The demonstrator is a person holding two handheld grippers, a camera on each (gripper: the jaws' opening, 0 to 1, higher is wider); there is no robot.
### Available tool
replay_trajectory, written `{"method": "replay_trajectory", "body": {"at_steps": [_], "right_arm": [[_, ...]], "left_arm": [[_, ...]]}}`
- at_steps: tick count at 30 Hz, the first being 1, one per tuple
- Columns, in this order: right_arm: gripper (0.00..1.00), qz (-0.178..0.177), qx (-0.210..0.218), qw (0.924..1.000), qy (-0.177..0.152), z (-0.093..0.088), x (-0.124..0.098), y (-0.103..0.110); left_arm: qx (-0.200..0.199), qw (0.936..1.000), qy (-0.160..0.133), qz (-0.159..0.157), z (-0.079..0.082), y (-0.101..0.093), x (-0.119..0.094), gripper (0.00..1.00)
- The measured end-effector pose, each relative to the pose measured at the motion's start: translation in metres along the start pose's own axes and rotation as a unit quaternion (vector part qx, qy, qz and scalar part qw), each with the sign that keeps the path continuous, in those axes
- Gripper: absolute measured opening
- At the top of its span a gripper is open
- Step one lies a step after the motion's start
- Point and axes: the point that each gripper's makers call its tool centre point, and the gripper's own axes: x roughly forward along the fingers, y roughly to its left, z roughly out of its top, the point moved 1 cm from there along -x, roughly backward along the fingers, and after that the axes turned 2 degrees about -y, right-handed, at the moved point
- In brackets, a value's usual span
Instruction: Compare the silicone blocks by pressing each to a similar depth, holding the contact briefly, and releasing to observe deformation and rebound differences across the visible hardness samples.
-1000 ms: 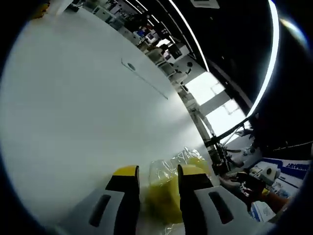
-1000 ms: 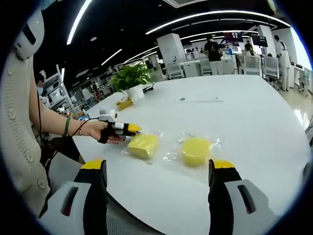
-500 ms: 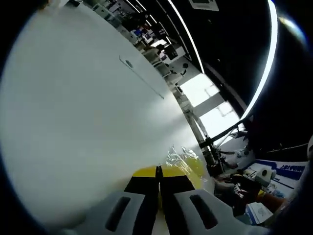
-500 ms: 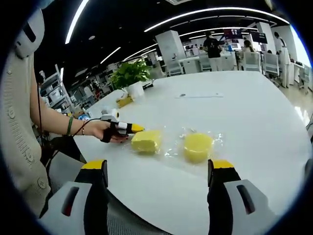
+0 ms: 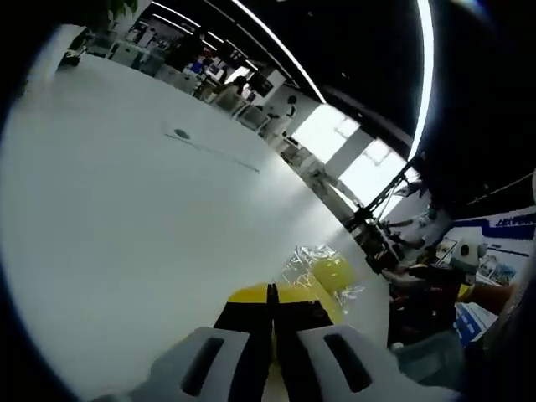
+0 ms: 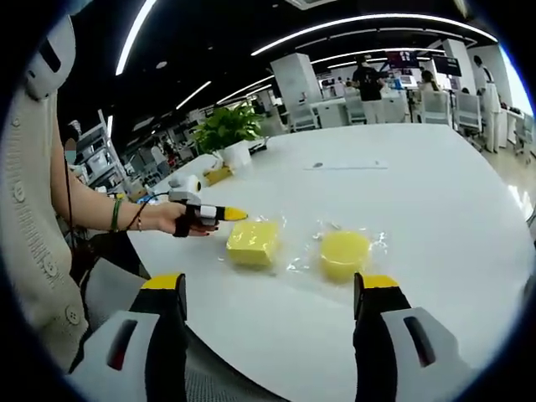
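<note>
Yellow silicone, two samples of it, lies on the white table point(image 6: 435, 193) in front of me, each sealed in a clear plastic bag. One is a square block point(image 6: 253, 242) and the other a round block point(image 6: 345, 253); they sit side by side, near each other but apart, close to the table's near edge. Both look smooth and undented, their wrappers crinkled and shiny.

My left gripper point(image 6: 224, 214), held in my left hand point(image 6: 172, 221), has its yellow-tipped jaws clenched together with nothing between them. Its tip points at the square block from just beside it, apart from it by my reading. I judge the jaws are pressed into one blunt point so they can serve as a pressing tool.

My right gripper point(image 6: 273, 289) hangs back over the near edge, jaws released and wide apart, empty, framing both blocks, probably to watch how they deform.

A potted plant point(image 6: 227, 131) stands farther back on the table.
</note>
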Motion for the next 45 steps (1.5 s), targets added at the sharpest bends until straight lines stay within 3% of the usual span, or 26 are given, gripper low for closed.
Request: {"method": "replay_trajectory", "body": {"at_steps": [9,13,16,25,27,30,35,41,45], "right_arm": [[0.75,0.009,-0.013,0.9998,-0.011,0.007,-0.002,0.01],[0.75,0.014,-0.021,0.9996,-0.016,0.01,-0.006,0.016],[0.74,0.019,-0.029,0.9992,-0.019,0.01,-0.009,0.022],[0.73,0.031,-0.05,0.9972,-0.046,0.022,-0.024,0.035],[0.73,0.034,-0.053,0.9966,-0.052,0.025,-0.027,0.037],[0.73,0.038,-0.054,0.9961,-0.058,0.029,-0.032,0.038],[0.75,0.057,-0.079,0.9937,-0.056,0.04,-0.039,0.045],[0.74,0.091,-0.143,0.9849,-0.035,0.055,-0.043,0.054],[0.74,0.111,-0.197,0.974,-0.017,0.076,-0.042,0.055]], "left_arm": [[0.094,0.9954,-0.018,-0.001,0.027,-0.033,-0.011,0.0],[0.168,0.9858,-0.007,0.0,0.03,-0.052,-0.017,0.0],[0.193,0.9812,0.002,-0.001,0.028,-0.065,-0.019,0.0],[0.204,0.9787,0.013,0.015,0.03,-0.086,-0.024,0.0],[0.153,0.988,0.006,0.022,0.037,-0.091,-0.027,0.0],[0.19,0.9814,-0.002,0.029,0.049,-0.097,-0.035,0.0],[0.199,0.9796,-0.025,0.015,0.071,-0.127,-0.049,0.0],[0.22,0.9748,-0.038,-0.007,0.09,-0.158,-0.06,0.0],[0.254,0.9663,-0.034,-0.022,0.101,-0.178,-0.067,0.0]]}}
